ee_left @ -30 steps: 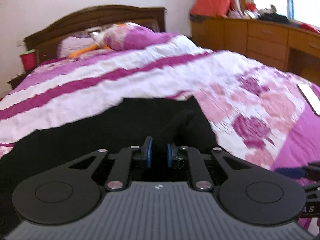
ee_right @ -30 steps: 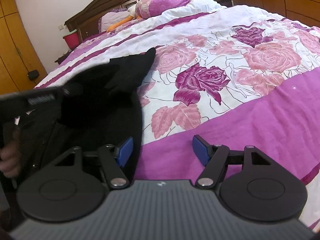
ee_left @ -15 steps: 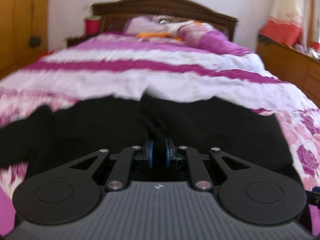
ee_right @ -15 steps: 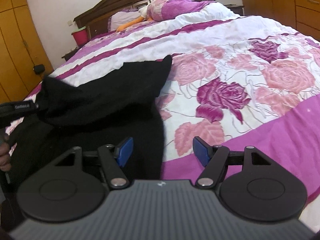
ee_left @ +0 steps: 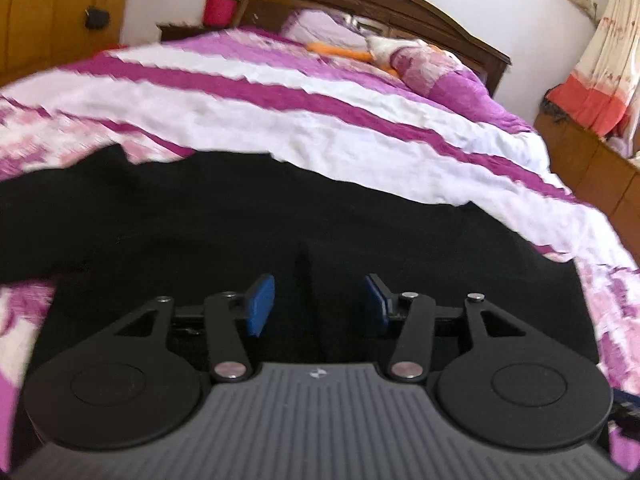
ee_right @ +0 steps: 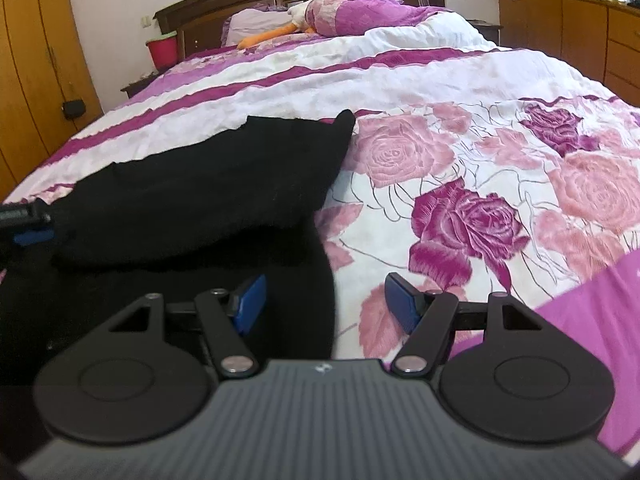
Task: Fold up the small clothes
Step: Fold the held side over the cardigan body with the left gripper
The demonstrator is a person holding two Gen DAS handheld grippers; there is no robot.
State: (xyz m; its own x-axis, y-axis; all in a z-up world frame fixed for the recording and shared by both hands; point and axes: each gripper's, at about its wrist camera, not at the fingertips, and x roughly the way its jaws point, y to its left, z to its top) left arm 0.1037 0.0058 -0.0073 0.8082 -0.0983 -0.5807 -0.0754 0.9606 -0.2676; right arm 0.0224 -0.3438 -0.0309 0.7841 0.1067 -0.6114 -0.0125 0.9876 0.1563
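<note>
the black garment (ee_right: pixel 208 196) looks soft, light and limp, so it should drape and slide on itself rather than hold a crease; a judgement, but a hem or corner edge, pinched through all layers, seems the safest place to take hold. it lies spread on the floral bedspread (ee_right: pixel 480 184), with one flap already laid over the rest.

the left gripper (ee_left: pixel 318 304) has its fingers (ee_left: pixel 260 306) apart, nothing between them except a small upright ridge of the cloth; the garment runs directly under and ahead of them.

the right gripper (ee_right: pixel 324 302) is also spread wide and empty. the garment's right edge passes between its fingers, black cloth under the left one, bare bedspread under the right.
</note>
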